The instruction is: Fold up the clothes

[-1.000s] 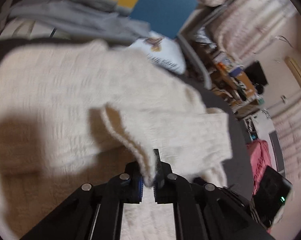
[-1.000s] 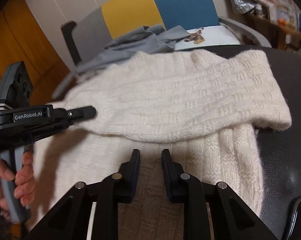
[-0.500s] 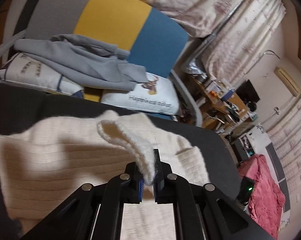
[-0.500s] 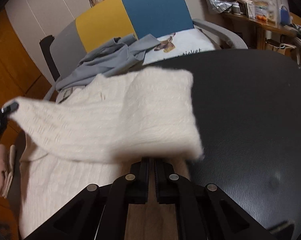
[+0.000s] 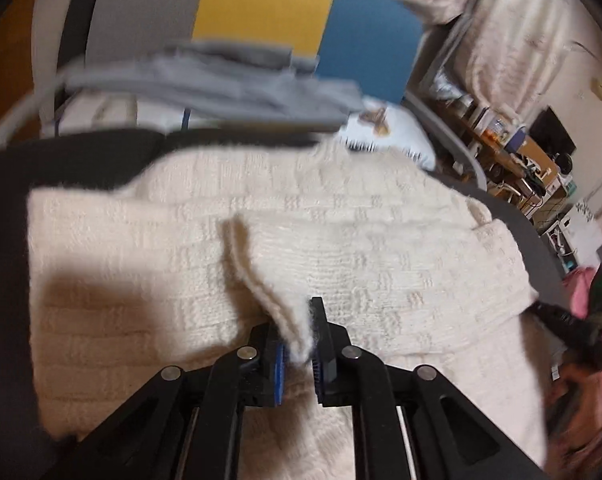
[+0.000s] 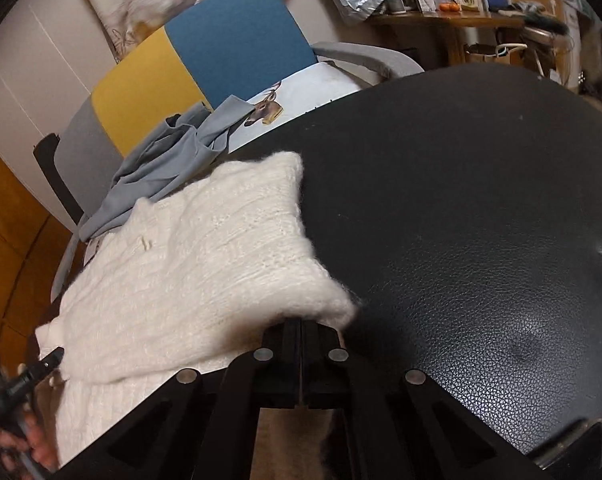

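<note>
A cream knitted sweater [image 5: 361, 248] [image 6: 205, 264] lies folded over on a black leather-look table [image 6: 461, 220]. My left gripper [image 5: 295, 320] hovers low over it. Its jaws are opening, and the raised edge of the fold sits loosely between the blue pads. In the right wrist view the left gripper [image 6: 49, 360] shows at the fold's left end. My right gripper [image 6: 301, 322] has its jaws together at the fold's right corner, with the tips hidden under the fabric. In the left wrist view the right gripper [image 5: 561, 316] meets the sweater's right edge.
Behind the table stands a chair with a grey, yellow and blue back [image 6: 221, 40]. A grey garment [image 6: 169, 160] and a white deer-print cloth [image 6: 313, 84] lie on it. A cluttered wooden shelf [image 6: 461, 4] is at the far right. A hand [image 6: 37, 452] holds the left gripper.
Both grippers carried the sweater's edge over and down, so the fold now lies on the rest of the sweater. The left jaws have parted. The right jaws have come together.
</note>
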